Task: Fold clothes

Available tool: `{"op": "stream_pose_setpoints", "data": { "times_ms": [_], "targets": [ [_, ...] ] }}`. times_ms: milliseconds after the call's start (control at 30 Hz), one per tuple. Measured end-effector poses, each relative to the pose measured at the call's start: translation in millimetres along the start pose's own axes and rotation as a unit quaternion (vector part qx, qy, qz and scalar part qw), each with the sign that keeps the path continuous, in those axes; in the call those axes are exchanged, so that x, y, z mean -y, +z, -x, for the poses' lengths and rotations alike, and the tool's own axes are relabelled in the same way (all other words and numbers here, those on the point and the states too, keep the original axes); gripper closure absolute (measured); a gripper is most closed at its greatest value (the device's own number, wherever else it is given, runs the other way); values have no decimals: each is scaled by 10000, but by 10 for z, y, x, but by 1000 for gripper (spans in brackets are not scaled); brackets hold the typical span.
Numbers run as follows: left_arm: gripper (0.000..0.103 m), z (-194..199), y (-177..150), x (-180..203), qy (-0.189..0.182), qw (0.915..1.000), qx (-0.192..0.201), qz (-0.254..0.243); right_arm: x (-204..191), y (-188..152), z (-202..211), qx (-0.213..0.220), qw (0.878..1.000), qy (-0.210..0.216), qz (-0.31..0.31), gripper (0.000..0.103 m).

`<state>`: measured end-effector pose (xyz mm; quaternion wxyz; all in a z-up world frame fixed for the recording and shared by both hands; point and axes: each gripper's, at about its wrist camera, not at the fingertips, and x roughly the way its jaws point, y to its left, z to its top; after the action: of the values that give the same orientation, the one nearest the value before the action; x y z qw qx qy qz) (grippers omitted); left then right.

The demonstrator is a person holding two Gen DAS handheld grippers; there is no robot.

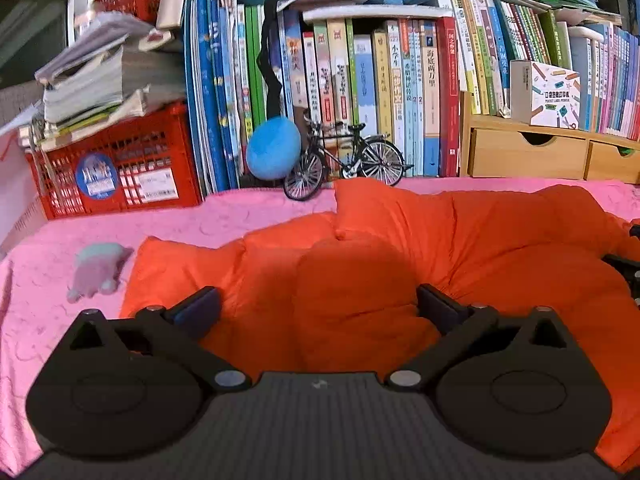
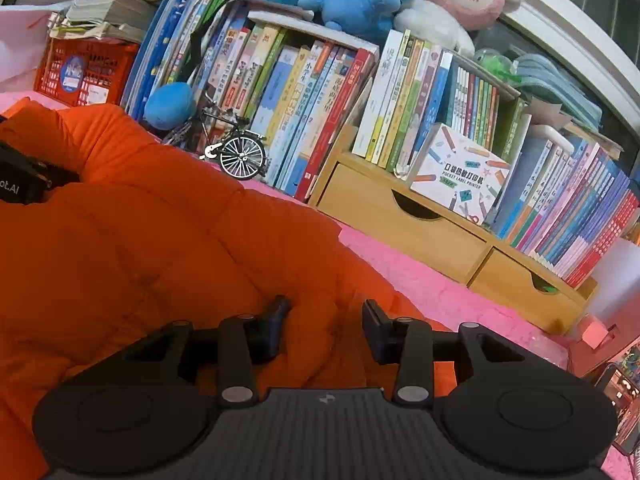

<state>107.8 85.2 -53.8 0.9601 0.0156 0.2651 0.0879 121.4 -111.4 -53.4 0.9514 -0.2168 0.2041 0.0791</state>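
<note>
**Inspector:** Black hard-plastic fingers on the left gripper [image 1: 318, 306] stand spread wide, pads clear of the cloth. Under and between them lies the orange puffer jacket [image 1: 400, 248], quilted in soft rounded baffles, slightly glossy.

**Clerk:** And the right gripper [image 2: 324, 320]?

**Inspector:** Fingers parted, narrower than the left. A raised fold of the same jacket sits between them; neither pad visibly presses it. No grip on either side.

**Clerk:** Where does the jacket lie?

**Inspector:** Bunched on a pink textured bedspread [image 1: 248, 216], which it covers across the middle. A small pastel plush toy [image 1: 96, 270] lies just beside its left edge.

**Clerk:** Containers?

**Inspector:** A red lattice plastic crate [image 1: 116, 168], papers and booklets stacked on top. A light wooden drawer unit [image 2: 432, 232], two drawers with half-moon cut-outs, both shut; books and a label-printer box [image 2: 460, 176] stand on it. A miniature bicycle model [image 1: 344, 160] stands before the upright books.
</note>
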Motion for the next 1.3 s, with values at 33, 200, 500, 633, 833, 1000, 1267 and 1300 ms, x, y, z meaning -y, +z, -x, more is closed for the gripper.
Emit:
{"op": "stream_pose_setpoints", "data": {
  "times_ms": [33,200,500,633,833,1000,1267,1300],
  "targets": [
    [0,-5,0,-6,-14,10000,-19,13,2,0,-2,-3,10000,-2,-3,56],
    [0,-11,1,-12,-18,10000,-55,20,19,-4,-11,-16,9999,-123,-45,44],
    [0,-20,-4,16,50,9999,-84,-57,56,-3,-7,12,9995,-300,-122,26],
    [0,-30,-5,56,129,9997,-107,-164,74,33,141,477,9982,-348,85,26],
    [0,-38,-10,71,151,9996,-119,-199,-85,339,604,2000,9755,-391,831,12],
    [0,-35,-7,81,181,9995,-118,-218,-351,357,439,1802,9742,166,1349,12],
    [0,-25,-39,333,671,9926,34,-1010,-382,98,123,1075,9841,400,1353,12],
    [0,-28,-42,338,669,9921,45,-1057,-389,88,119,1067,9832,356,1436,12]
  ]
}}
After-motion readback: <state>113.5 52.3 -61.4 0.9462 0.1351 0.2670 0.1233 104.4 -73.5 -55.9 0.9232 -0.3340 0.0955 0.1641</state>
